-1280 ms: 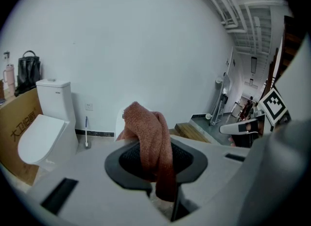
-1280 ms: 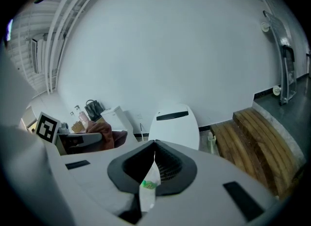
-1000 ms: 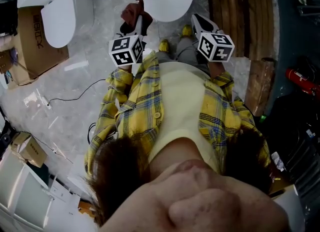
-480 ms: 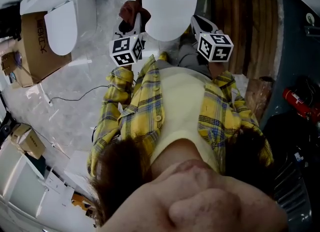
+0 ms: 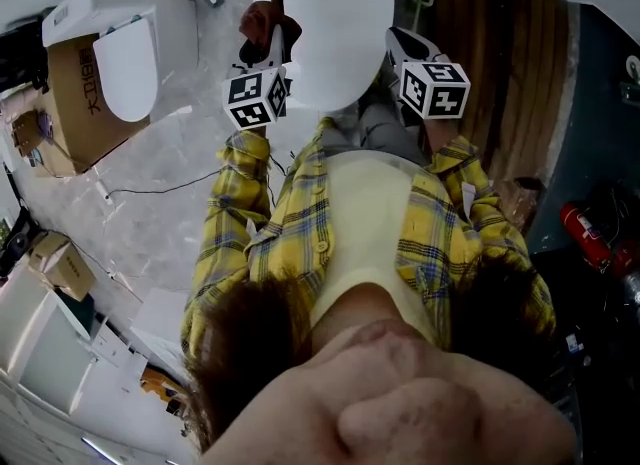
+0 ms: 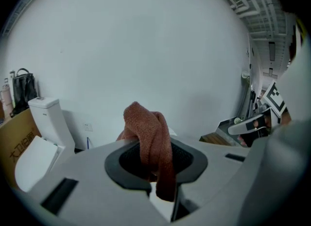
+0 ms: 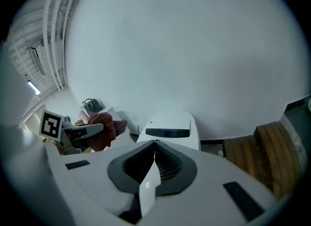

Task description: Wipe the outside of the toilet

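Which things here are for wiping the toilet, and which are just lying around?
For the job:
cloth, held in the left gripper
toilet in front

Just lying about:
other toilet
cardboard box
fire extinguisher
cable

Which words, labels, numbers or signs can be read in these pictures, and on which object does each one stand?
No text can be quoted with certainty.
Cardboard box: dark printed characters on its side, too blurred to read.
Left marker cube and right marker cube: black-and-white square patterns only, no words or numbers.
Red fire extinguisher: any label is too small to read.
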`<state>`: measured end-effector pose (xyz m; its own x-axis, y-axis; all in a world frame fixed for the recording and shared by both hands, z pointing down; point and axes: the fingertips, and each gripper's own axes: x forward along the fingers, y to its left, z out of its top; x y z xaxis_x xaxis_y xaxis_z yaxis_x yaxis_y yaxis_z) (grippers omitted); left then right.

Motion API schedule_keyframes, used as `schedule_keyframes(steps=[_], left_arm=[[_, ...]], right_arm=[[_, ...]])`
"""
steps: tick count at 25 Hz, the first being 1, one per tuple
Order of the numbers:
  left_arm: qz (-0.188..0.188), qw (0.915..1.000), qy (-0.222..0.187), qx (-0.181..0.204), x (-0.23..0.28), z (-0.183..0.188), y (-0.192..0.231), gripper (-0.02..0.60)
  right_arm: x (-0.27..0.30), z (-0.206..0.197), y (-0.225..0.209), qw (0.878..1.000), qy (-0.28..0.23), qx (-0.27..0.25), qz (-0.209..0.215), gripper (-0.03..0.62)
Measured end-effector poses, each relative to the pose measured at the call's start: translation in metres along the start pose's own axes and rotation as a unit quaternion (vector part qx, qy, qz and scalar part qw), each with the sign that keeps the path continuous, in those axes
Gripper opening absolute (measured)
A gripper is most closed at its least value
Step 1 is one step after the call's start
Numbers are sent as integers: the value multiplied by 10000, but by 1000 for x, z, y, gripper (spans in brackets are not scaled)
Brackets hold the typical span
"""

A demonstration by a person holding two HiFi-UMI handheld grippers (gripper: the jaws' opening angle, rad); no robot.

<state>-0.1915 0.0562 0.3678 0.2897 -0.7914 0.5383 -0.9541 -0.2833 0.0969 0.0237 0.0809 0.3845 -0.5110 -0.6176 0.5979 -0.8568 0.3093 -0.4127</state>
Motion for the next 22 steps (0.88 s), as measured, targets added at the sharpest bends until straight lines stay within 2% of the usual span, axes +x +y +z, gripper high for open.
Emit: schedule_keyframes(steps=[11, 22], left_arm=[[248, 9992, 230, -193, 76, 8, 23, 97], [357, 9984, 429, 115, 146, 12, 46, 97]], right_arm=[[51, 13, -32, 9992, 336, -19, 196, 26], [101, 26, -58, 9987, 447, 13, 226, 26]])
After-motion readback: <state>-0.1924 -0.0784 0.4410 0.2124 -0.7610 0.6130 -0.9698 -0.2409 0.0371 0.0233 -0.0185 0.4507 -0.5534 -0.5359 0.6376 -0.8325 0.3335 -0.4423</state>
